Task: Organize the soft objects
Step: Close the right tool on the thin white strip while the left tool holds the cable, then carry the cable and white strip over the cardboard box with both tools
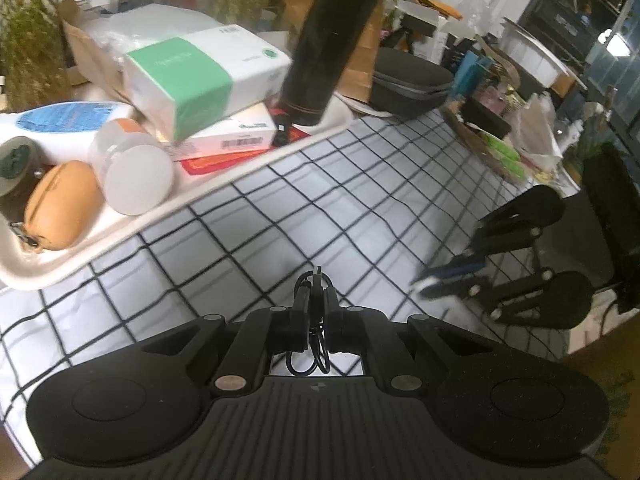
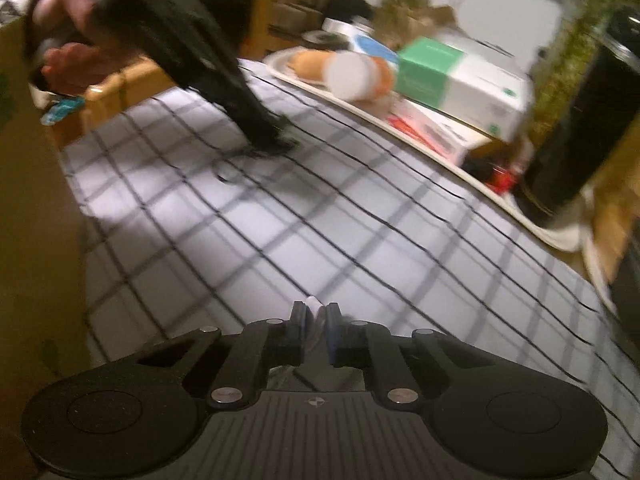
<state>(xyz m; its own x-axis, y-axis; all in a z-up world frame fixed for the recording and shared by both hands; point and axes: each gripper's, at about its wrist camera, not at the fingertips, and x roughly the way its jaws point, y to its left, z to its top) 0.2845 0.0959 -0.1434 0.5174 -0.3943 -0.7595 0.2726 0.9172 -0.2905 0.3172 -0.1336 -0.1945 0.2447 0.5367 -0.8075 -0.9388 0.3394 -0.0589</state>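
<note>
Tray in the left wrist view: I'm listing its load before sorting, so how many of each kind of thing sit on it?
Boxes: 2, green-banded box and barcoded box
Black tumbler: 1
White jar: 1
White bottle: 1
Tan pouch: 1
Red flat item: 1
Green-topped thing, cut off at the edge: 1
Total: 8

Left wrist cam sits just behind its own fingers, tilted down, close over the checked cloth (image 1: 340,208), facing the white tray (image 1: 132,220) at upper left. The right gripper (image 1: 424,286) shows at its right edge, so this cam looks across toward it. Right wrist cam: same low, close, downward tilt over the cloth, tray (image 2: 448,164) running along upper right; pic blurred. Shared by both: cloth, tray, green-and-white box (image 1: 200,80), black flask (image 1: 328,48).
</note>
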